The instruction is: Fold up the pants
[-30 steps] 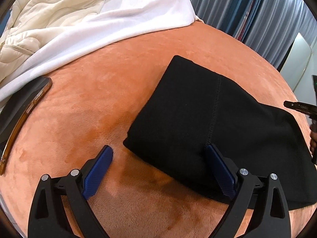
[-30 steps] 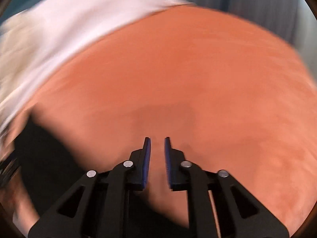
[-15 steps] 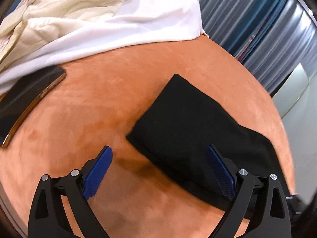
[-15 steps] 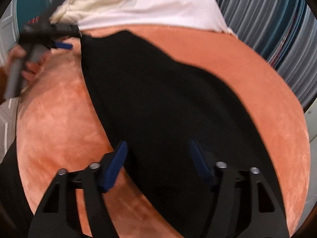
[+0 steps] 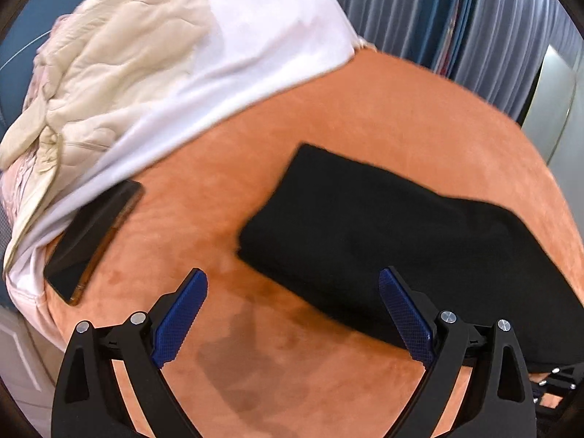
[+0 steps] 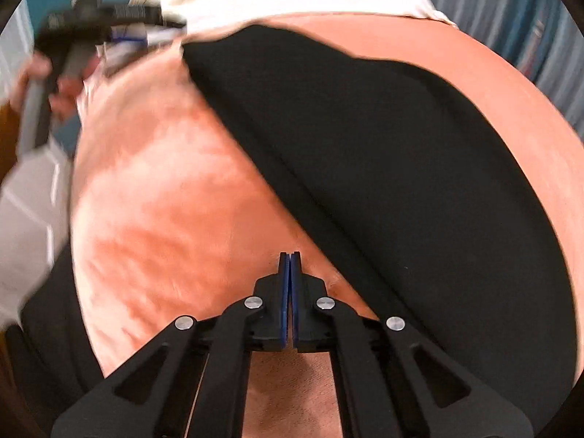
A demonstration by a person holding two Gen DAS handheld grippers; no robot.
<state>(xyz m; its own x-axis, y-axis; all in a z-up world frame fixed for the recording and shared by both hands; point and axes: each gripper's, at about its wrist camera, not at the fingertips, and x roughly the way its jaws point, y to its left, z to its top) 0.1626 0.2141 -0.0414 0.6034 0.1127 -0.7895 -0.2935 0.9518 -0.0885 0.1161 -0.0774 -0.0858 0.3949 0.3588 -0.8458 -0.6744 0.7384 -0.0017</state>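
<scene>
- My left gripper (image 5: 292,314) gapes wide, empty, above the orange cushion (image 5: 419,116).
- My right gripper (image 6: 290,277) is pinched together on nothing.
- Folded black pants (image 5: 394,230) lie at two o'clock, beside it.

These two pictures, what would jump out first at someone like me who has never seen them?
Probably the black pants, folded into a thick dark slab on the orange velvety surface. Next, the blue-padded tools: the left gripper gapes wide at the pants' near corner, while the right gripper is pinched shut on nothing beside them. Behind, white and cream bedding is heaped, a dark phone at its edge.
</scene>
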